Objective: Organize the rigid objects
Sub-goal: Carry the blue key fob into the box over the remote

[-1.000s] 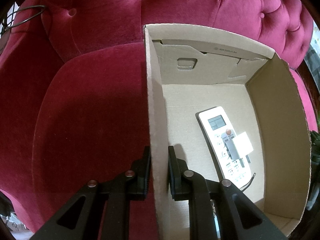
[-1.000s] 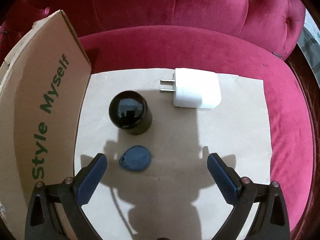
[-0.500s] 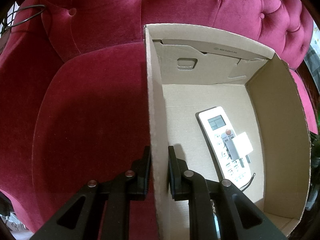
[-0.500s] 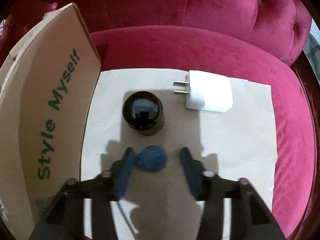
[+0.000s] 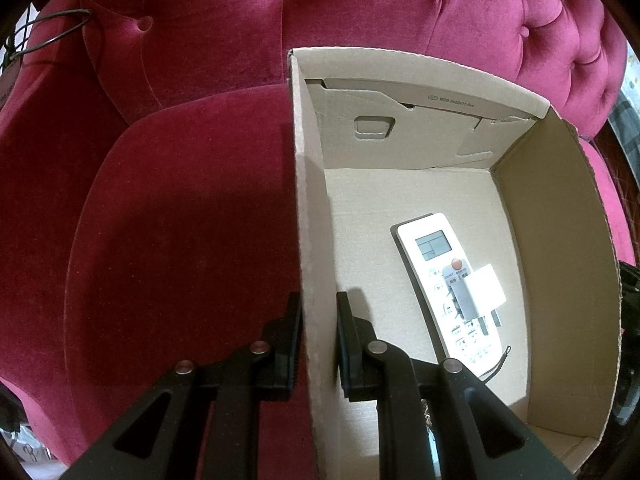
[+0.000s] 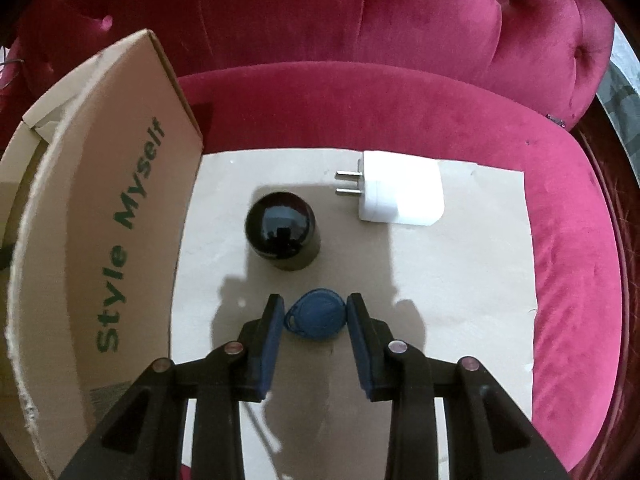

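My left gripper (image 5: pixel 318 308) is shut on the left wall of an open cardboard box (image 5: pixel 308 208) on a red velvet sofa. Inside the box lies a white remote (image 5: pixel 440 276) with a small white block (image 5: pixel 484 292) on top of it. My right gripper (image 6: pixel 315 314) is shut on a blue oval key fob (image 6: pixel 318 314) that lies on a beige sheet (image 6: pixel 460 280). Beyond it stand a black glossy cylinder (image 6: pixel 282 230) and a white plug adapter (image 6: pixel 402 194).
The box's outer wall with green "Style Myself" lettering (image 6: pixel 108 240) stands left of the right gripper. The sofa's tufted backrest (image 6: pixel 360 20) rises behind. A thin dark cable (image 5: pixel 48 36) hangs at the far left of the sofa.
My right gripper has moved forward and closed from wide open onto the blue key fob. The left gripper and box have not moved.
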Action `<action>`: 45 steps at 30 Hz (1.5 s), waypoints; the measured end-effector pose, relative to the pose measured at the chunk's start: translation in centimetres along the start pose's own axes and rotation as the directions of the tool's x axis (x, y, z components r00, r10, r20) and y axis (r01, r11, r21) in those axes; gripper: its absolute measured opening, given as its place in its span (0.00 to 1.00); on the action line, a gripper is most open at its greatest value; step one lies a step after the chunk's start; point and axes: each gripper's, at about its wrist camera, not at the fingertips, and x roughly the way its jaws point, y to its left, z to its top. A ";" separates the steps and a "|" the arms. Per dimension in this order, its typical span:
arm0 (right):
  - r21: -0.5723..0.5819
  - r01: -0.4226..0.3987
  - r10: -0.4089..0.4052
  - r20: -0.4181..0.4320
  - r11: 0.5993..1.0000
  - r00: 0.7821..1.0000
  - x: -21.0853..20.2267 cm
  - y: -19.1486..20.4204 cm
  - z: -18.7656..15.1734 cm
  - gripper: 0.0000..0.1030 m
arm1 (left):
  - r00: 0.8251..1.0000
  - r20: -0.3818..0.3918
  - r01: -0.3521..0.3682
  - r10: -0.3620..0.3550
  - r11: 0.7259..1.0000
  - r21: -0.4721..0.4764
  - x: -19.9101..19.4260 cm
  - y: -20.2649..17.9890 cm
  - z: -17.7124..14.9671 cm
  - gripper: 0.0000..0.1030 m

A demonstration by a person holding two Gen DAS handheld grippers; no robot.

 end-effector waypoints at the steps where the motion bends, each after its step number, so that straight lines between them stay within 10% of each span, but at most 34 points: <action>1: -0.003 0.001 -0.001 0.003 1.000 1.000 0.0 0.1 0.0 0.33 | 1.000 0.000 0.000 0.000 1.000 -0.001 0.0 0.0 0.0 0.16; 45: -0.099 -0.047 0.066 0.198 0.994 0.978 -12.5 6.9 2.7 0.33 | 1.000 0.002 0.017 -0.017 1.000 -0.010 -0.1 0.4 0.0 0.16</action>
